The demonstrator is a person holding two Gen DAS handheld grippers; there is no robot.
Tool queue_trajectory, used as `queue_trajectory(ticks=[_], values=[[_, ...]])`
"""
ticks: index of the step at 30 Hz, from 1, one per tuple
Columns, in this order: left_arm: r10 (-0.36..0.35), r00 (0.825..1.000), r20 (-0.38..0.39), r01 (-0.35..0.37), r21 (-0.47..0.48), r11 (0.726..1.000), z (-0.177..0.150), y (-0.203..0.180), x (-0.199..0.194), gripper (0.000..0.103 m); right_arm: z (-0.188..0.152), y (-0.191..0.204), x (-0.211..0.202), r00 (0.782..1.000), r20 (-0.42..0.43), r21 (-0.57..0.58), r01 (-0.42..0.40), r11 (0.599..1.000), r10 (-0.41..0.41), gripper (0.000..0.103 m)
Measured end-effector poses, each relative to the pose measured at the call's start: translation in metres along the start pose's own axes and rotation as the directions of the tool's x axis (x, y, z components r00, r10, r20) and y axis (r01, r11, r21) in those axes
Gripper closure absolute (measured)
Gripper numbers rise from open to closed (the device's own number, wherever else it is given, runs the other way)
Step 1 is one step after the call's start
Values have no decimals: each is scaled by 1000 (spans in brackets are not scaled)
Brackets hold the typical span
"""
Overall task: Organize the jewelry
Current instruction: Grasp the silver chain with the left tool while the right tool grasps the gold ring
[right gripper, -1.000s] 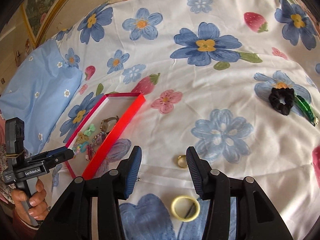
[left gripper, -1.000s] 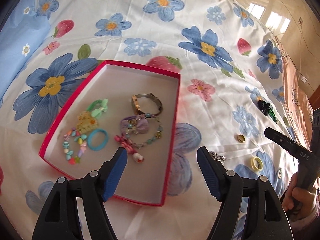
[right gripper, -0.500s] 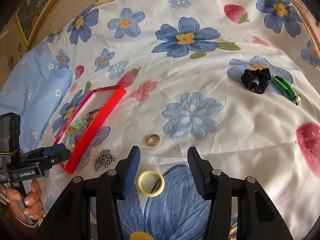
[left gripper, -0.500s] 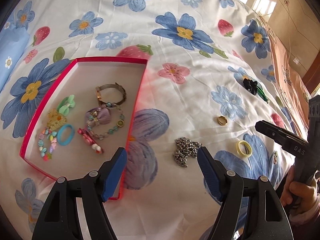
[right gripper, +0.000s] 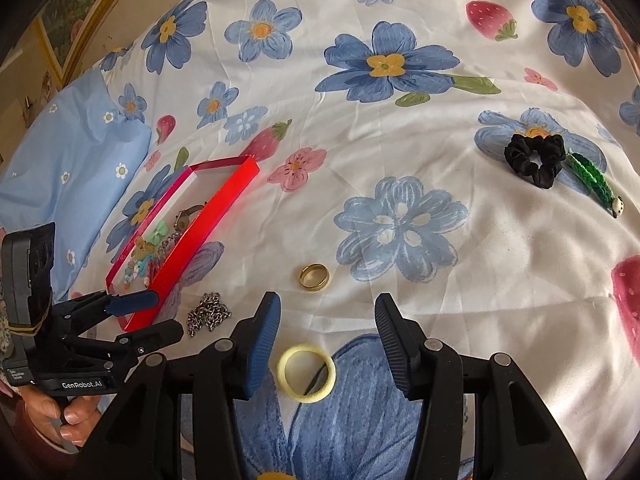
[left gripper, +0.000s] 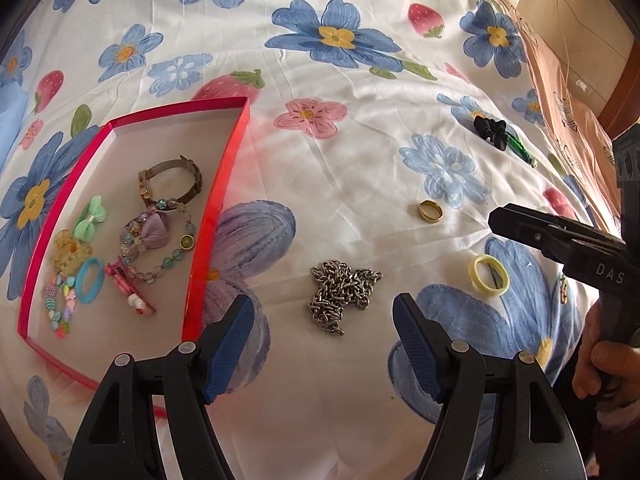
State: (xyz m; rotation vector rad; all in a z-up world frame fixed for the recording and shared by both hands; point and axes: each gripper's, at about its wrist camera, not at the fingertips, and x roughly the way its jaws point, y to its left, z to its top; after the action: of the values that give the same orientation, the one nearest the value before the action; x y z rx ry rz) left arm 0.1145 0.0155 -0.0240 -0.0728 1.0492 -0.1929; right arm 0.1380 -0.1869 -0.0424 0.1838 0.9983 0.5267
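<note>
A red box (left gripper: 224,168) (right gripper: 208,236) on the flowered bedsheet holds a watch (left gripper: 170,180), bows, beaded bracelets and a blue ring. A silver chain (left gripper: 340,294) (right gripper: 208,314) lies bunched just right of the box. My left gripper (left gripper: 324,346) hovers open right over the chain, nothing between its blue pads. A yellow hair tie (right gripper: 306,372) (left gripper: 489,273) lies under my right gripper (right gripper: 326,338), which is open around it without touching. A gold ring (right gripper: 315,276) (left gripper: 430,211) lies just beyond. The left gripper (right gripper: 148,316) shows at the left of the right wrist view.
A black scrunchie (right gripper: 536,158) (left gripper: 490,130) and a green clip (right gripper: 592,182) lie at the far right of the sheet. A light blue pillow (right gripper: 68,168) sits left of the box. A hand (left gripper: 604,364) grips the right tool's handle.
My left gripper swung from over the red box to the right, so the silver chain now sits between its fingers. My right gripper drew back slightly, bringing the yellow hair tie between its pads.
</note>
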Motion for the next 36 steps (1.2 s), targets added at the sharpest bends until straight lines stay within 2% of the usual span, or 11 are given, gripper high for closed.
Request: queue_trajectory(ticks=[6, 9, 11, 12, 13, 14, 17, 21, 25, 36], values=[[-12, 999, -41, 13, 14, 1000, 2, -5, 29, 33, 4, 3, 16, 999, -37, -30, -8, 1000, 7, 53], [-1, 999, -44, 3, 34, 999, 3, -8, 40, 41, 6, 7, 27, 998, -59, -49, -11, 999, 9, 53], [-1, 999, -33, 2, 40, 999, 4, -7, 42, 61, 8, 9, 35, 997, -72, -63, -8, 998, 3, 53], [-11, 1000, -29, 12, 38, 999, 6, -5, 42, 68, 8, 10, 39, 997, -78, -71, -4, 997, -1, 53], [-21, 999, -28, 22, 32, 999, 7, -3, 43, 81, 9, 12, 43, 996, -84, -80, -3, 997, -4, 53], [-30, 999, -28, 30, 24, 999, 7, 0, 43, 86, 9, 14, 47, 996, -90, -90, -1, 996, -7, 53], [-59, 998, -23, 59, 6, 998, 7, 6, 42, 88, 11, 21, 60, 994, -102, -133, 24, 991, -38, 56], [-64, 998, -12, 64, 4, 998, 7, 8, 39, 89, 11, 31, 67, 990, -93, -203, 84, 976, -105, 80], [-87, 996, 0, 87, -13, 996, 6, 10, 31, 91, 10, 32, 65, 990, -80, -210, 97, 973, -116, 80], [-86, 991, 107, 87, -6, 996, 5, 18, -23, 92, 19, 45, 29, 999, -22, -163, 19, 986, -23, 80]])
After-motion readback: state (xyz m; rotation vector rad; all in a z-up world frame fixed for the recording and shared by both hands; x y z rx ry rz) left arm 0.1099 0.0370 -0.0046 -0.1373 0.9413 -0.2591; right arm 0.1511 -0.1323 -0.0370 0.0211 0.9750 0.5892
